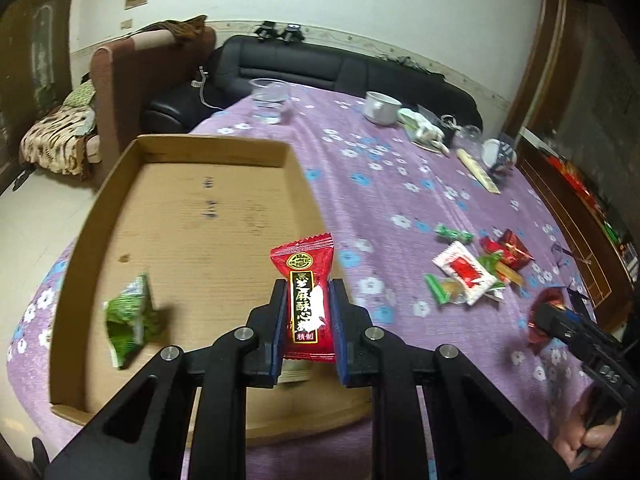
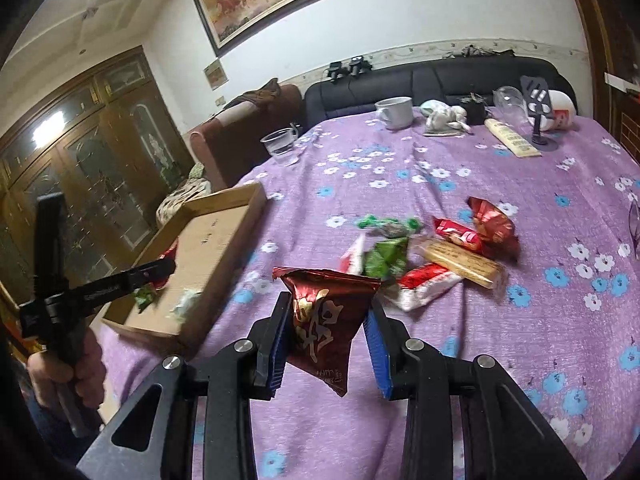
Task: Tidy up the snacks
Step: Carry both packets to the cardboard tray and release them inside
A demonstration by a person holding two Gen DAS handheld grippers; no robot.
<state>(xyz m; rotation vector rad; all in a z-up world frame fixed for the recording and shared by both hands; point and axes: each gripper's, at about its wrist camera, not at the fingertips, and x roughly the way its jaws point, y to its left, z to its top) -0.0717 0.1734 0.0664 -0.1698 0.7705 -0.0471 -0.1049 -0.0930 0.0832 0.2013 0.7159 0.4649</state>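
Left gripper [image 1: 308, 308]: I have its jaws clamped on a red candy packet [image 1: 307, 300], held upright over the near-right part of the cardboard tray [image 1: 208, 152].
Right gripper [image 2: 328, 332]: I see its jaws pressing a dark red foil packet [image 2: 324, 316], raised above the purple cloth [image 2: 520, 320].
Tray contents: a green packet [image 1: 130, 316] lies at 9 o'clock from my left jaws.
Snack pile [image 2: 420, 252]: loose red, green and tan wrappers on the cloth, at 1 o'clock from my right gripper.
Far edge: white mug [image 2: 394, 112] and clear cup [image 2: 280, 145] at 12 o'clock.
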